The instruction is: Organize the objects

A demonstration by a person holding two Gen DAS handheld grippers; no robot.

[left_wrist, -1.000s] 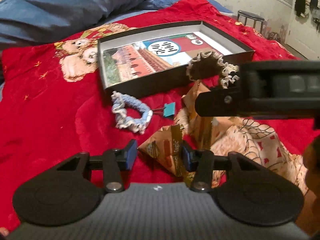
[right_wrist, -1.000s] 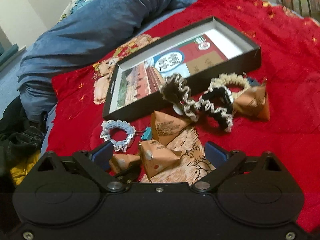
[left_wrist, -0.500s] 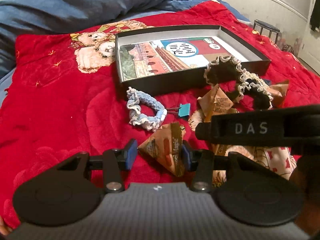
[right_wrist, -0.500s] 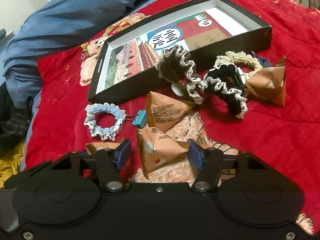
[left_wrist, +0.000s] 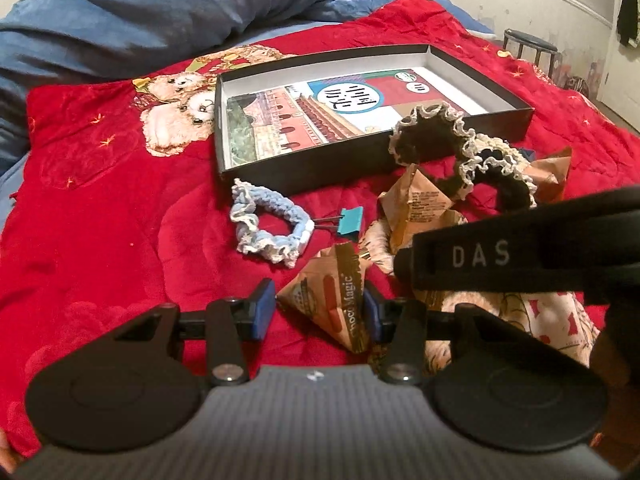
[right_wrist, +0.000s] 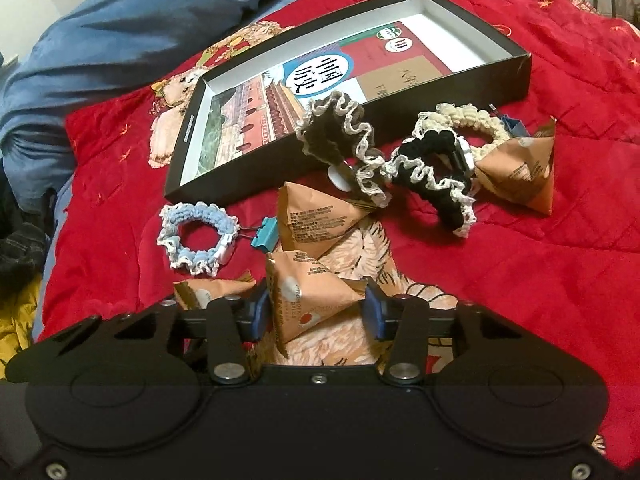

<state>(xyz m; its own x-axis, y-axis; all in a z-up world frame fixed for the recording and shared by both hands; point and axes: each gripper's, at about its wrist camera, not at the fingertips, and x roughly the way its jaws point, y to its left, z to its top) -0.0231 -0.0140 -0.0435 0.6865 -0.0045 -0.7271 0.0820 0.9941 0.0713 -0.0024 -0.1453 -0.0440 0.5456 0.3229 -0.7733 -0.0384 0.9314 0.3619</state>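
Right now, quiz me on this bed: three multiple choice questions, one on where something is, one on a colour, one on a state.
1. Where does the teal clip lie?
A. In the box
B. Beside the blue scrunchie
C. On the blue duvet

2. What colour is the blanket under the things?
A. Red
B. Green
C. White

3. What is between the right gripper's pads?
A. Nothing
B. A scrunchie
C. A packet

Answers:
1. B: the clip touches the blue scrunchie, on the blanket in front of the box.
2. A: red cloth shows all round the things.
3. C: the jaws are closing, with a tan packet between the blue pads.
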